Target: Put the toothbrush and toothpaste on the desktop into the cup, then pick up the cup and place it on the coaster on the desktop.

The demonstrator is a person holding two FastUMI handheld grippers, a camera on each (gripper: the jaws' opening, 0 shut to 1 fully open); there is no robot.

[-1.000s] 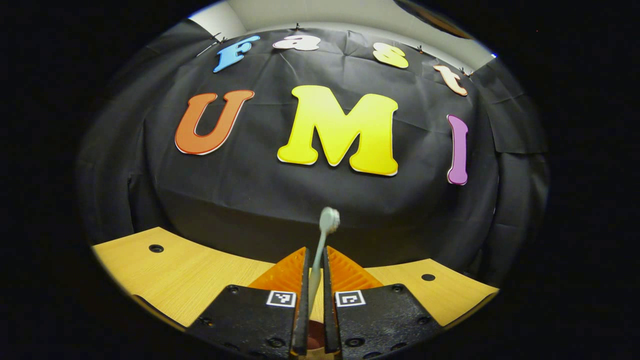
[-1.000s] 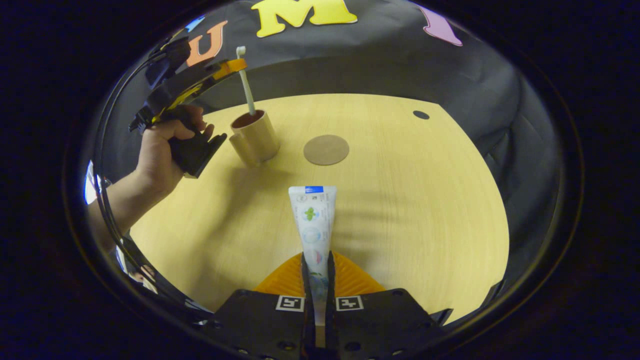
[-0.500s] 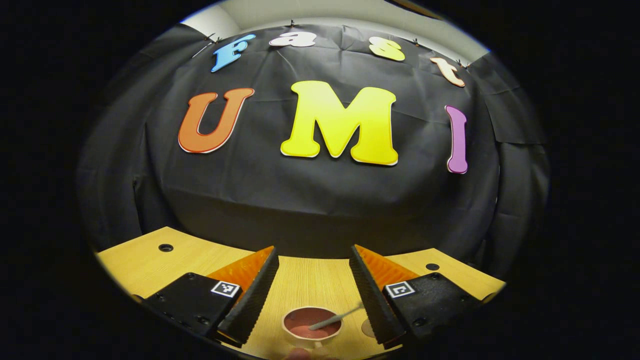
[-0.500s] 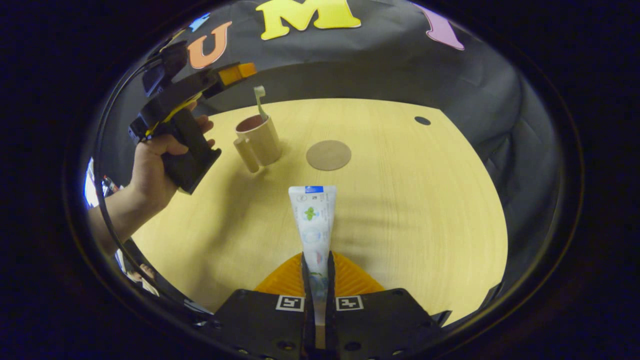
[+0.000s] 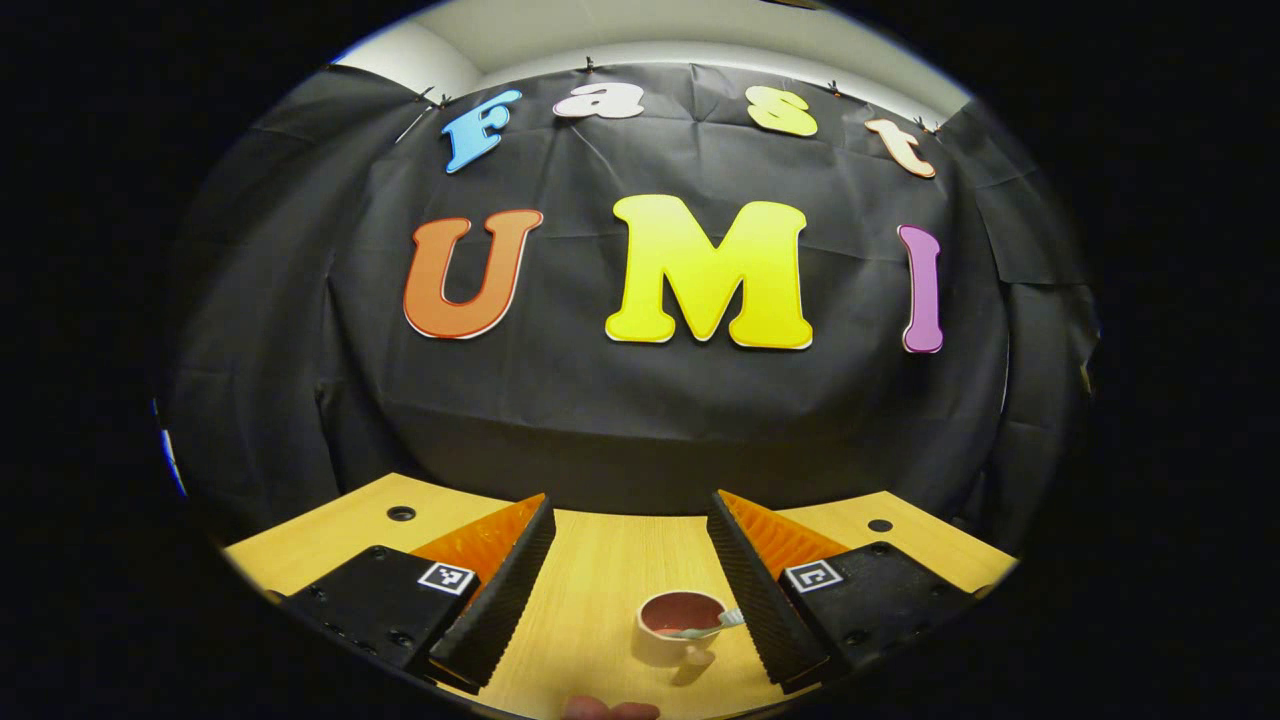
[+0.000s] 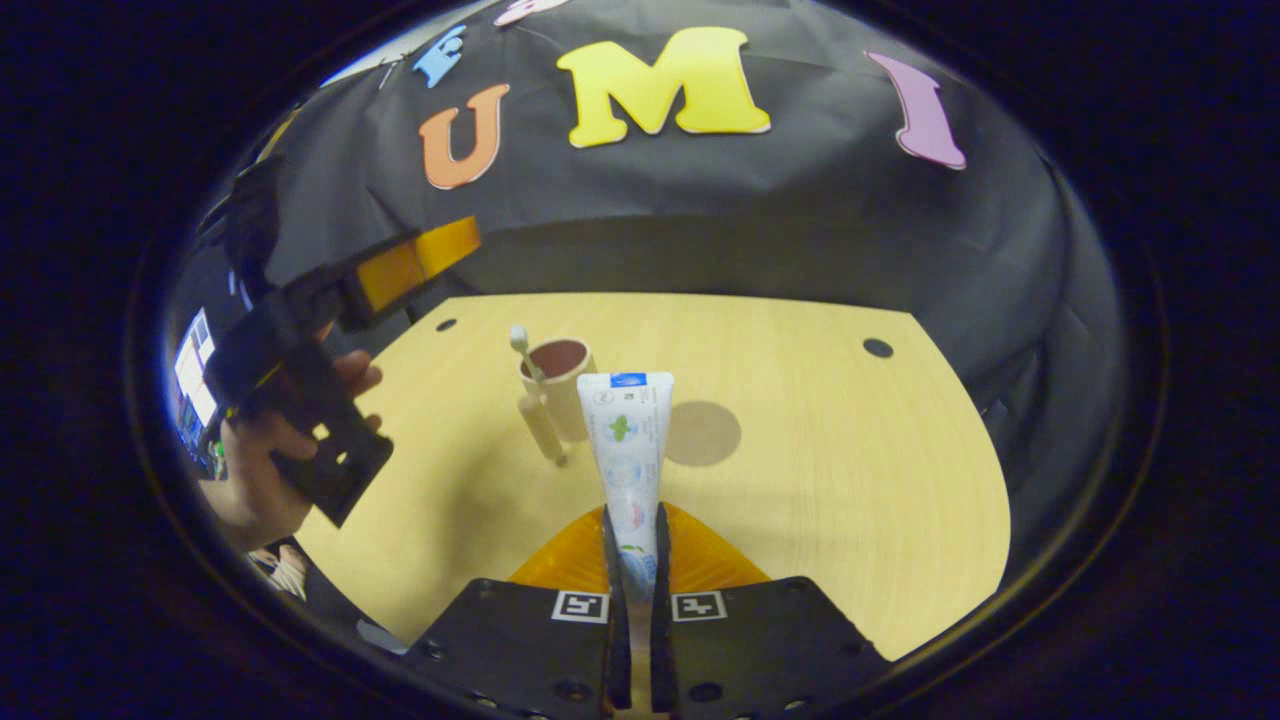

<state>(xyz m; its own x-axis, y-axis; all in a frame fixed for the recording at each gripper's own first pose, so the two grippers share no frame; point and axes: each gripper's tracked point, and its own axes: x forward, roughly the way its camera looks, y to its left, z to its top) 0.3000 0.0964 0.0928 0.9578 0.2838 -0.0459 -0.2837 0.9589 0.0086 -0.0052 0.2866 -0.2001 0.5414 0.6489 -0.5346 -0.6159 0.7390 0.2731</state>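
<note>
- In the right gripper view, a hand at the far left held the left gripper in the air, well left of the cup; its fingers gripped nothing.
- In the left gripper view, that gripper's fingers stood wide apart over the desktop, with the cup between them, nearer the right one.
- The toothbrush leaned in the cup, head over the left rim; the handle faced the camera.
- The right gripper had its fingers pressed closed on the toothpaste, which stood up in front of the cup (printed emblems and a blue band, no writing readable).
- The round coaster lay bare, just right of the tube.
- Small dark holes marked the desktop's far corners.
</note>
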